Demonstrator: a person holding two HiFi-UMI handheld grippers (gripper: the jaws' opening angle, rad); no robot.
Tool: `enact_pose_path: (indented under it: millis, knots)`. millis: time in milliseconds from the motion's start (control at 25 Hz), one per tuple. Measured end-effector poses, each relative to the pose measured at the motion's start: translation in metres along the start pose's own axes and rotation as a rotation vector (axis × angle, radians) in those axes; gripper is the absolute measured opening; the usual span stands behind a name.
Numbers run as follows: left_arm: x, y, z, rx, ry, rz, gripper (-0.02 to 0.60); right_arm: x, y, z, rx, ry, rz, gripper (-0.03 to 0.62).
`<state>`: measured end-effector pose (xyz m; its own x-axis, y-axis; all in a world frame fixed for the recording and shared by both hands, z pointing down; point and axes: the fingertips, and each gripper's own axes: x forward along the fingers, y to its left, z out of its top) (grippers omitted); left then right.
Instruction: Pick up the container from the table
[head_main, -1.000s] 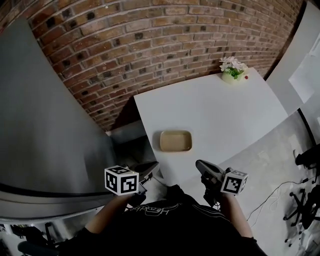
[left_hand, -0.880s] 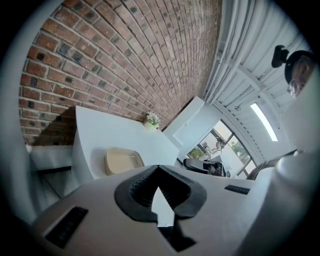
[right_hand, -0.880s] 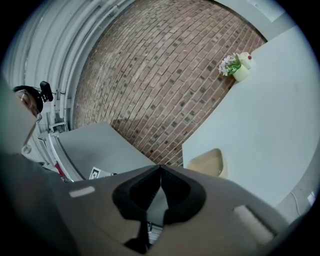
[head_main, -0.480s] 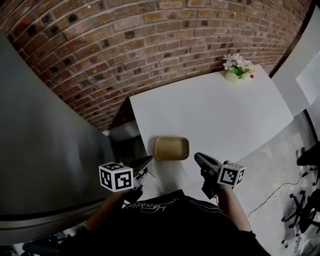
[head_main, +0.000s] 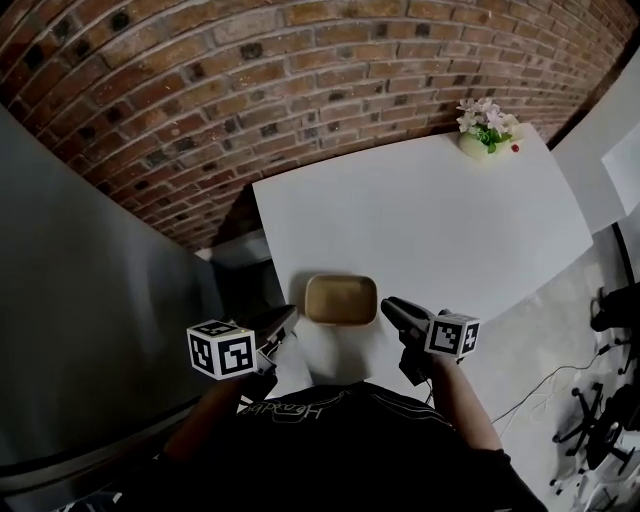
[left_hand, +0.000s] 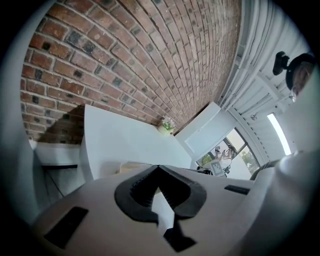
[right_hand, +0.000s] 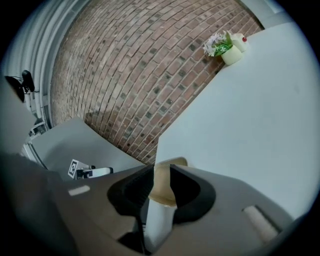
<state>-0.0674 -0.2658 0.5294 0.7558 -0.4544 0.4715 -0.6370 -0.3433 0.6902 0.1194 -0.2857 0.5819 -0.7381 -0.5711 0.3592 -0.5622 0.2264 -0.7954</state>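
On the left stands a big grey panel (head_main: 90, 300), and a red brick wall (head_main: 250, 90) runs behind the white table (head_main: 430, 220). The person's left arm reaches forward from the dark shirt (head_main: 330, 450). It holds the left gripper (head_main: 283, 318) low at the table's near left corner, pointing at the table. Its cube has black and white squares on it. In the left gripper view, the left gripper (left_hand: 158, 168) has its two tips pressed together with nothing between them.

The flat tan container with round corners (head_main: 341, 298) lies on the table near the front edge, between the two grippers. The shirt has pale writing, but it is too blurry to read.

The right arm is bent and holds the right gripper (head_main: 388, 303) just beside the container's right end. In the right gripper view, the right gripper (right_hand: 161, 170) has its tips a little apart, and the container (right_hand: 161, 185) shows through the gap. A small pot of pale flowers (head_main: 487, 130) sits at the far right corner.
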Motion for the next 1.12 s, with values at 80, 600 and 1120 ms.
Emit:
enact_pose_path:
  millis: [80, 600, 1120]
  knots:
    - [0.0, 0.007, 0.001, -0.01, -0.003, 0.012, 0.004, 0.007, -0.008, -0.001, 0.009, 0.016, -0.012, 0.092]
    - [0.006, 0.031, 0.0, -0.055, -0.007, 0.062, 0.005, 0.034, -0.048, -0.018, 0.07, 0.106, -0.078, 0.091]
    - [0.0, 0.039, -0.005, -0.068, -0.002, 0.087, 0.005, 0.043, -0.06, -0.031, 0.157, 0.117, -0.081, 0.091]
